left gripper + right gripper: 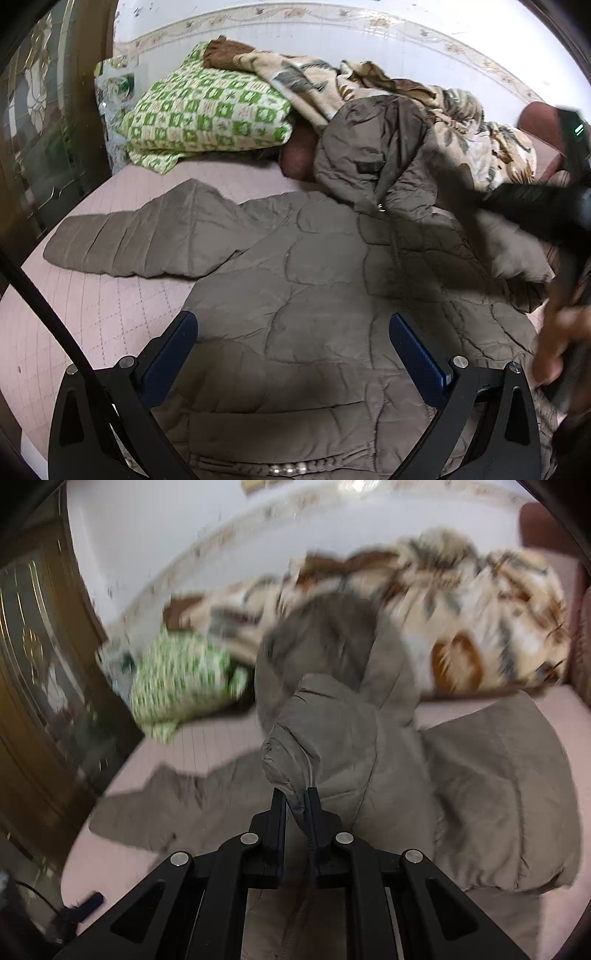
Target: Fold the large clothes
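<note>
Quilted taupe jacket (314, 295), one sleeve (133, 240) outstretched

I'm looking at a jacket (303, 295) of matt, grey-brown quilted cloth, puffy and creased along its stitched seams, with a metal zip running up the front. It's lying on a bed (110, 306) covered in pale pink quilted fabric, smooth and dull. I'm seeing a green-checked pillow (207, 114) in soft woven cloth and a fleecy, leaf-printed blanket (369, 85) that looks plush. The left gripper (293, 354) is showing matt black plastic arms, blue ribbed pads and shiny metal rivets. The wall (295, 40) behind is looking glossy, like tile.
</note>
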{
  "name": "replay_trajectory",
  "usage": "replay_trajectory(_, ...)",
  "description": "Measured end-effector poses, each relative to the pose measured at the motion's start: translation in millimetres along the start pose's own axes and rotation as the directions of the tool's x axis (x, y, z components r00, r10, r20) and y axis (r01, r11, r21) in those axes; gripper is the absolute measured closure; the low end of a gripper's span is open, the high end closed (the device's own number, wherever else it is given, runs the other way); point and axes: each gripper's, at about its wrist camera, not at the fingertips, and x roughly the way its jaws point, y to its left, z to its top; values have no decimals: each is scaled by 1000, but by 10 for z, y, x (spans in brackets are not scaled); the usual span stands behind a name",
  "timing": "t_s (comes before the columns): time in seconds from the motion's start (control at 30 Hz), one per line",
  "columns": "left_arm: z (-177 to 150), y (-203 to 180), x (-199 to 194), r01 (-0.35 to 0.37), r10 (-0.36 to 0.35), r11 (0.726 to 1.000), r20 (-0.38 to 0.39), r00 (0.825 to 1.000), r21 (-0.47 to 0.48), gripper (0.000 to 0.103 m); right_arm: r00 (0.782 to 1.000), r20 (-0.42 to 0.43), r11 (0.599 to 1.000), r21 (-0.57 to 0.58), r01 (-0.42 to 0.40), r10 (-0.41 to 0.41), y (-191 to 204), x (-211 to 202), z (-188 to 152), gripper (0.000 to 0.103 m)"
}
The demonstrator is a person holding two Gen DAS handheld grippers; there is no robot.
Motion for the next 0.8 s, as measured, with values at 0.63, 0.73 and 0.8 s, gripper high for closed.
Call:
replay_trajectory(0.63, 0, 106, 385, -32, 24, 998, -126, 992, -58, 0, 989, -49, 971, 203, -125, 137, -494, -535, -128, 38)
replay_trajectory(0.73, -18, 52, 461, -14, 7, 999, -157, 988, -45, 0, 995, 95, 934, 352, -53, 21, -1025, -1134, -240, 19)
replay_trajectory(0.8, -10, 3, 534, 25, -35, 998, -191, 981, -52, 0, 992, 108, 879, 477, 9, -69, -1469, -1294, -435, 19)
